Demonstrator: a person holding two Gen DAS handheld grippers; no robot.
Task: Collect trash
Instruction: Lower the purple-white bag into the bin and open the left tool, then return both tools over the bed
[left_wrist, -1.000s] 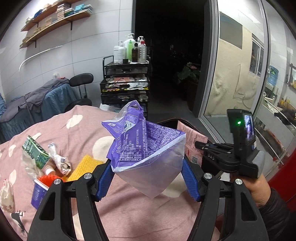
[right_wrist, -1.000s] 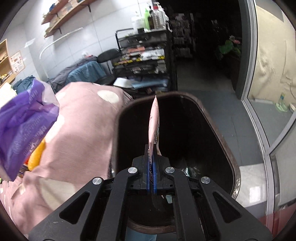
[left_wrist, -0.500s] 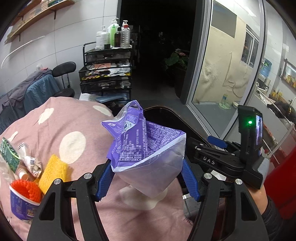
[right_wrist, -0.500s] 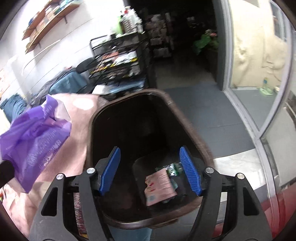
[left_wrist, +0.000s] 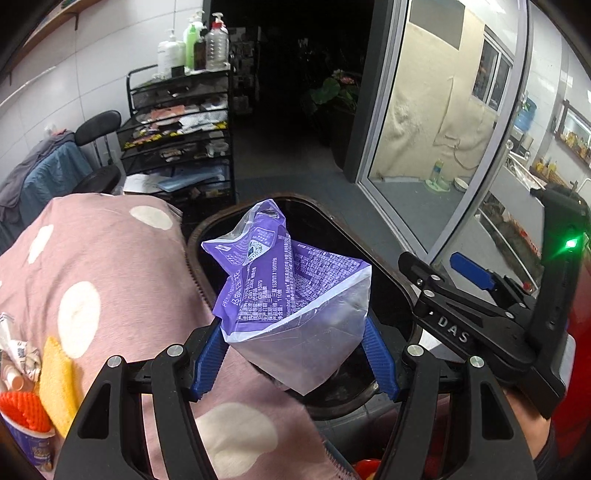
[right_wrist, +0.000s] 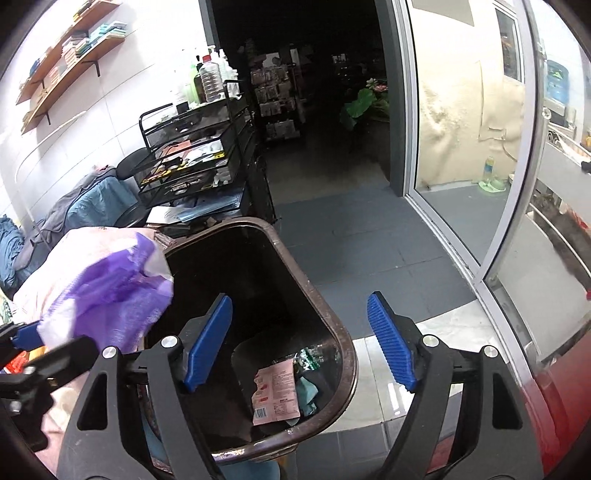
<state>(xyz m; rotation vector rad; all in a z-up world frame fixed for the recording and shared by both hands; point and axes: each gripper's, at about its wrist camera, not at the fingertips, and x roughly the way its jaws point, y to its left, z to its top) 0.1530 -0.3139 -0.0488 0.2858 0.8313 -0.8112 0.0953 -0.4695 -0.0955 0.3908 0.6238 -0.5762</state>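
My left gripper (left_wrist: 295, 354) is shut on a crumpled purple and clear plastic bag (left_wrist: 291, 295), held over the near side of the dark brown trash bin (left_wrist: 207, 229). The same purple bag (right_wrist: 107, 295) shows blurred at the left of the right wrist view, at the bin's left rim. My right gripper (right_wrist: 299, 339) hangs over the trash bin (right_wrist: 343, 354) with its jaws opening and nothing between them. A pink packet (right_wrist: 277, 391) lies at the bottom of the bin among other scraps. The right gripper (left_wrist: 461, 273) also appears at the right in the left wrist view.
A pink polka-dot cloth (left_wrist: 92, 266) covers the table left of the bin, with a yellow sponge (left_wrist: 55, 384), an orange-topped cup (left_wrist: 26, 421) and wrappers on it. A black wire rack (left_wrist: 181, 136) with bottles stands behind. A glass door (left_wrist: 443, 147) is at the right.
My right gripper opened and the pink packet dropped into the bin. The left gripper carried the purple bag rightward from over the cloth to over the bin.
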